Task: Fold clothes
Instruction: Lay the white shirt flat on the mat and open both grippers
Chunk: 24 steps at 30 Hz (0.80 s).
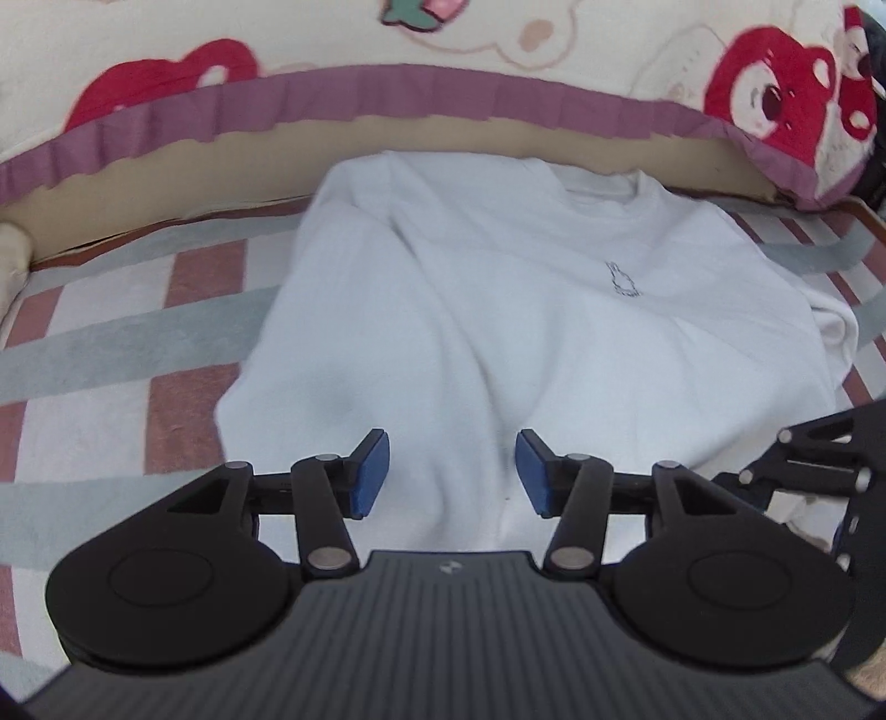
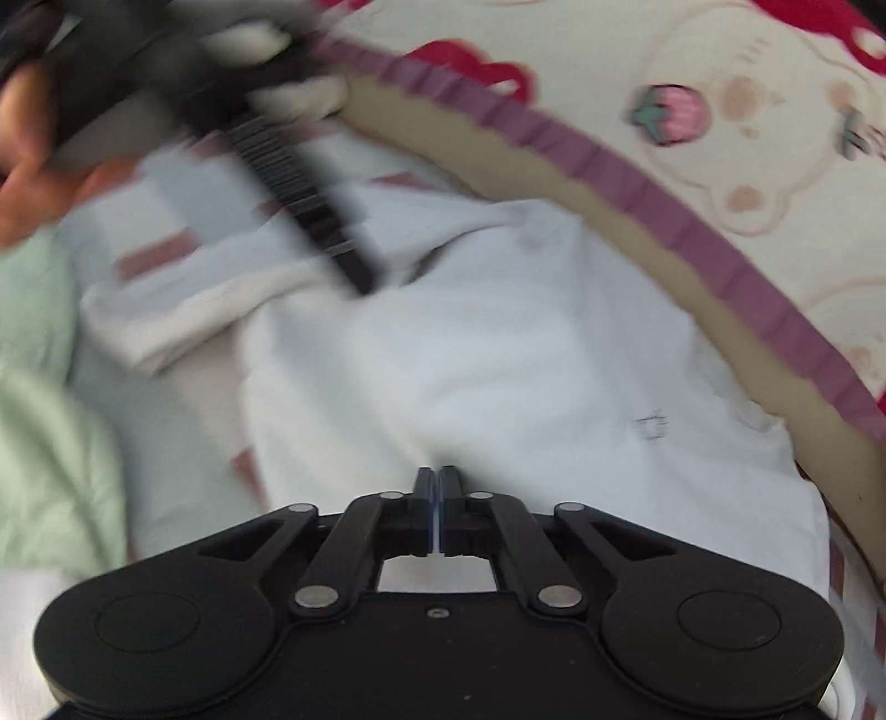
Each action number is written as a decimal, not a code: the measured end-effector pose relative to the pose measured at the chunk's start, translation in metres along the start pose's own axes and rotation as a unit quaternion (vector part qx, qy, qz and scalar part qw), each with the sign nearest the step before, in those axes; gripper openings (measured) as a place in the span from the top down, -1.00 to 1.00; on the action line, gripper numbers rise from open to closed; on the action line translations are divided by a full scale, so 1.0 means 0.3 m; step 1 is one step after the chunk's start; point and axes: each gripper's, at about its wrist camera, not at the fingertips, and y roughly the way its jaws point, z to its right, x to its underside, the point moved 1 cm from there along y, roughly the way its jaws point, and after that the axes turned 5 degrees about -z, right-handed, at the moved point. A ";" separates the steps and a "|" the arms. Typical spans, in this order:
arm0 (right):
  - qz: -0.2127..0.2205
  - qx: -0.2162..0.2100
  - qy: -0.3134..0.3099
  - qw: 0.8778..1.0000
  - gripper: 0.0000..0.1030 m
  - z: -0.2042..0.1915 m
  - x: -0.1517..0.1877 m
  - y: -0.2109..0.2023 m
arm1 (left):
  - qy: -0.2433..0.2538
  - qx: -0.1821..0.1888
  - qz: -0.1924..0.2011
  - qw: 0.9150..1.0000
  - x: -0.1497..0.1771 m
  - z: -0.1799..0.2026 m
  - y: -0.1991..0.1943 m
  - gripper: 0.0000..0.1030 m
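Observation:
A white sweatshirt (image 1: 526, 310) with a small rabbit drawing on the chest lies spread on the striped blanket (image 1: 111, 354), collar toward the far side. My left gripper (image 1: 451, 476) is open and empty, its blue pads (image 1: 368, 471) just above the shirt's near edge. My right gripper (image 2: 439, 482) has its jaws closed on a pinch of the white sweatshirt (image 2: 498, 354). It shows as black linkage at the right edge of the left wrist view (image 1: 808, 465). The left gripper appears blurred at the upper left of the right wrist view (image 2: 232, 111), held in a hand.
A cream quilt (image 1: 498, 33) with red bears and a purple frill lies along the far side. A pale green cloth (image 2: 50, 421) lies left in the right wrist view. A folded white sleeve (image 2: 194, 310) sticks out beside the shirt.

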 end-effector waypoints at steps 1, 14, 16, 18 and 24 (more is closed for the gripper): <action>0.008 -0.002 0.026 1.000 1.00 0.040 0.002 -0.003 | 0.003 0.000 -0.003 1.000 0.013 -0.001 -0.001 0.03; 0.029 -0.021 0.202 0.979 0.83 0.257 0.068 -0.024 | 0.042 -0.156 0.013 0.987 0.048 -0.098 -0.063 0.91; 0.026 -0.023 0.209 0.977 0.83 0.265 0.067 -0.023 | 0.058 -0.236 0.055 0.968 0.001 -0.144 -0.132 0.91; 0.020 -0.023 0.218 0.976 0.83 0.279 0.065 -0.018 | 0.046 -0.288 0.094 0.952 -0.057 -0.218 -0.208 0.91; -0.003 -0.016 0.242 0.970 0.78 0.315 0.077 0.006 | -0.017 -0.420 0.192 0.887 -0.244 -0.509 -0.387 0.82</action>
